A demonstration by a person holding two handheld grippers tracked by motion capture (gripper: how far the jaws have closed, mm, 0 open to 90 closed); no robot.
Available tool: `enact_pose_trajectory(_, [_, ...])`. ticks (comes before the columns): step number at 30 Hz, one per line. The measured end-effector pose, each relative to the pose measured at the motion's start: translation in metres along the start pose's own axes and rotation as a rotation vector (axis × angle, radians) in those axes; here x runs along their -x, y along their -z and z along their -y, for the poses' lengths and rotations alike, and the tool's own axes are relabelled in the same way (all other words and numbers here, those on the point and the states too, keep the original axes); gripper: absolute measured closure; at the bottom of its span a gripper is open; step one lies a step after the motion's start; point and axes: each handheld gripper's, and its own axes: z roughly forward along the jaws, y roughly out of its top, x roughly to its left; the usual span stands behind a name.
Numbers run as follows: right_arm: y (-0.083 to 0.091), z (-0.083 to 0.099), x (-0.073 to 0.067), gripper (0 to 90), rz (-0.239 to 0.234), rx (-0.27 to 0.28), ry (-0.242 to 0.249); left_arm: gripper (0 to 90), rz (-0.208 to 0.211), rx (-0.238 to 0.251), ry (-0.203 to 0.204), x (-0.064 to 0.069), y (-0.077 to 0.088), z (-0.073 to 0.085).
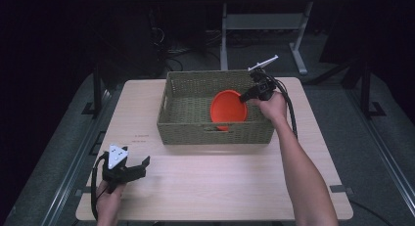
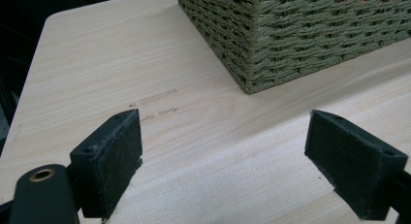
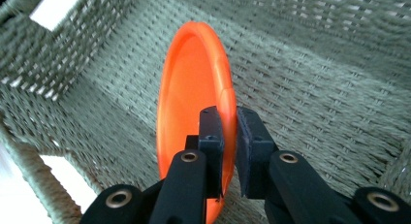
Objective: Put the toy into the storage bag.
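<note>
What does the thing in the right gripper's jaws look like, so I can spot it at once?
Start at the woven basket at the far middle of the table. Inside its right half, the right gripper grips a round orange plate by the rim, held on edge. It is the one bright, smooth thing there.

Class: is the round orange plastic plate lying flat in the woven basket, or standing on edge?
On edge: the round orange plastic plate stands upright, its rim pinched by the right gripper.

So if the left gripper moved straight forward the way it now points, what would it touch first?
Probably the near corner of the woven green basket. The open left gripper points across bare light wooden table toward it; depth is hard to judge.
</note>
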Motion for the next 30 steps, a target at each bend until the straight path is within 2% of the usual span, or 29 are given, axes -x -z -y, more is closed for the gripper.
enact_pose_trajectory(5, [-0.007, 0.002, 0.000, 81.7, 0.026, -0.039, 0.014, 12.8, -0.003, 0.006, 0.008, -0.001, 0.001, 0.001])
enact_pose_trajectory(12, [-0.009, 0.002, 0.003, 80.6, 0.024, -0.045, 0.013, 12.8, -0.001, 0.005, 0.006, -0.001, 0.001, 0.001])
enact_pose_trajectory(14, [-0.010, 0.002, 0.004, 71.9, 0.004, -0.049, 0.013, 12.8, 0.001, 0.005, 0.003, -0.001, 0.000, 0.001])
enact_pose_trajectory(15, [-0.010, 0.001, 0.004, 71.2, 0.002, -0.053, 0.015, 12.8, 0.003, 0.002, 0.002, -0.001, 0.000, 0.001])
enact_pose_trajectory(19, [-0.012, -0.001, 0.003, 59.3, 0.013, -0.086, 0.012, 12.8, 0.001, 0.002, 0.007, -0.001, 0.000, 0.001])
enact_pose_trajectory(23, [-0.018, -0.001, -0.002, 51.3, 0.067, -0.128, 0.037, 12.8, 0.000, 0.005, 0.005, -0.002, 0.002, 0.002])
enact_pose_trajectory(30, [-0.017, 0.001, 0.000, 51.7, 0.060, -0.148, 0.032, 12.8, 0.002, 0.006, 0.005, 0.000, 0.002, 0.002])
